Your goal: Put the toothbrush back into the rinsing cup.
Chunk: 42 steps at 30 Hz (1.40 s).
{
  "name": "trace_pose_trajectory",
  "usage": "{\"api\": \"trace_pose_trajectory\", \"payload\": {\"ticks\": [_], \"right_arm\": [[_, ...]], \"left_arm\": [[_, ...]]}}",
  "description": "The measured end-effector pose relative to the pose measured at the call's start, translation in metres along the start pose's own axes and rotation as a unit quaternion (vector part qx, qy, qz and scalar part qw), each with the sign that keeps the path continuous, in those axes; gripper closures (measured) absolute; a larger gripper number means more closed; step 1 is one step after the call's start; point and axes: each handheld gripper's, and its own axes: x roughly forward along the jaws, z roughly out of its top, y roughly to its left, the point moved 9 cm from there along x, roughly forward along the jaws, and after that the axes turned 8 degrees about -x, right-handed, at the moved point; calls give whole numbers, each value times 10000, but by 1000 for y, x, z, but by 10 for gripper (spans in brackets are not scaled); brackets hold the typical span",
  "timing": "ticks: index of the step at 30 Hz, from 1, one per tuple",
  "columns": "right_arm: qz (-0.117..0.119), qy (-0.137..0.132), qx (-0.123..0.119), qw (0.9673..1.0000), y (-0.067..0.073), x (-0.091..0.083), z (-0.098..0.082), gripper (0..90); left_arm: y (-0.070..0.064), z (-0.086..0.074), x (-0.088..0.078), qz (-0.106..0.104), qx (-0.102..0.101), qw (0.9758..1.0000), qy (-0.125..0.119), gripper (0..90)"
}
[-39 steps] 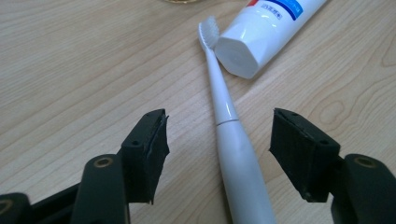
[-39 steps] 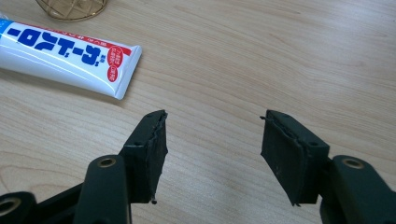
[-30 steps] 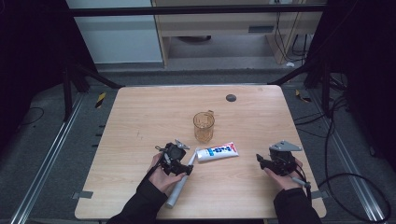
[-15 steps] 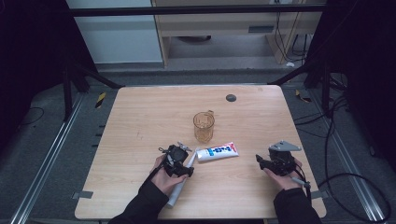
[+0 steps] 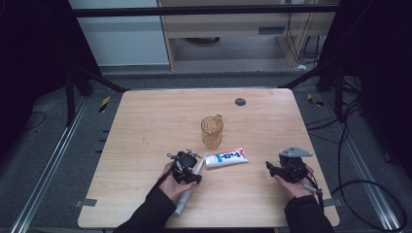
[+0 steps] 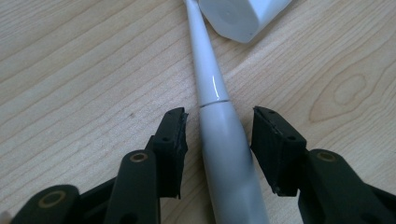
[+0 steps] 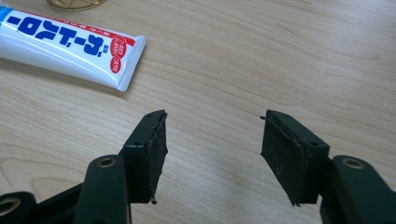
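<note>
A white electric toothbrush (image 6: 219, 154) lies on the wooden table (image 5: 145, 121), its thin neck pointing at the cap of a white toothpaste tube (image 5: 226, 158). My left gripper (image 6: 219, 135) straddles the toothbrush's thick handle. Its jaws have just been closing, and a small gap still shows on each side. From above, the left gripper (image 5: 190, 170) sits over the upper part of the toothbrush (image 5: 182, 201). My right gripper (image 7: 212, 140) stands open over bare wood, right of the toothpaste tube's (image 7: 70, 42) flat end. In the high view the right gripper (image 5: 279, 170) rests near the table's right front.
An amber glass cup (image 5: 212, 131) stands just behind the toothpaste tube. A small dark disc (image 5: 240, 101) lies farther back. Table edges are near both forearms at the front; dark frame bars and cables surround the table.
My left hand has shifted slightly over the toothbrush. The right hand, the tube and the cup have not moved.
</note>
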Motion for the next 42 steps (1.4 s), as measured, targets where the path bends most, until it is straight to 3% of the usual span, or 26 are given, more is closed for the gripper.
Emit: {"api": "trace_pose_trajectory", "payload": {"ticks": [11,16,17,24,31,42], "right_arm": [[7,-1,3,10000,0,0,0,404],[1,-2,38,10000,0,0,0,403],[-3,0,43,10000,0,0,0,404],[4,-4,21,10000,0,0,0,404],[15,4,34,10000,0,0,0,404],[32,26,50,10000,0,0,0,405]], "left_arm": [[1,0,-1,60,-59,10000,17,626],[3,0,0,46,-155,9999,-8,666],[3,0,-1,27,-260,9997,18,668],[3,0,-1,106,-222,9997,0,674],[4,-1,-2,-36,-340,9994,-37,679],[6,0,-10,-121,-334,9993,-129,681]]}}
